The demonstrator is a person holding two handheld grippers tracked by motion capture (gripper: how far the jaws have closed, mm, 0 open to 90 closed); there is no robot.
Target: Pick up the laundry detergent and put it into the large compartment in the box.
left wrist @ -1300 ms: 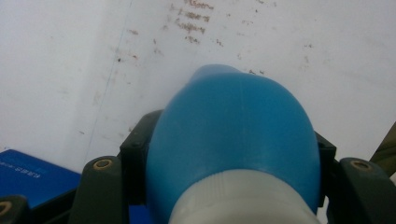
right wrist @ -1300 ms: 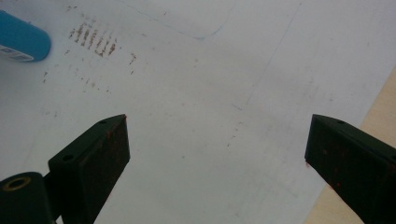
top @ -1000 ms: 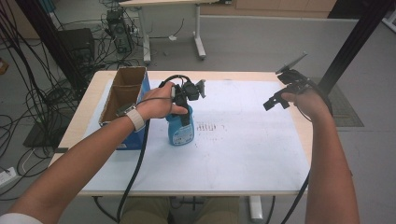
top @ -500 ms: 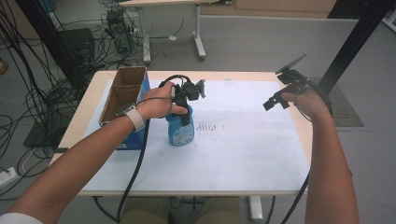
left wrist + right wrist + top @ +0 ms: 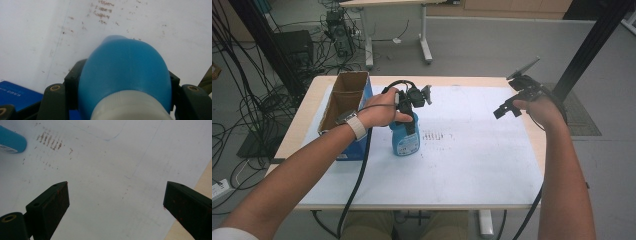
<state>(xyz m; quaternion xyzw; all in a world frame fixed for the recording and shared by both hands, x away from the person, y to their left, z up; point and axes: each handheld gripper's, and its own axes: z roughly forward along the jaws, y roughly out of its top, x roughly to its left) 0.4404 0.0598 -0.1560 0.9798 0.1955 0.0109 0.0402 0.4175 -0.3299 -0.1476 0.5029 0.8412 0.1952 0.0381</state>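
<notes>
Flanking bottle (image 5: 406,140) — box (image 5: 346,112), bare sheet (image 5: 482,160)

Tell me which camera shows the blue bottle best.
The high view: the whole blue bottle stands upright on the white sheet, the left gripper clamped at its top. The left gripper view shows its shoulder from above; the right gripper view catches one corner.

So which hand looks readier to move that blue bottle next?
The left. Its gripper is already shut on the blue bottle, fingers pressed on both sides. The right gripper hangs open, well away over the white sheet.
</notes>
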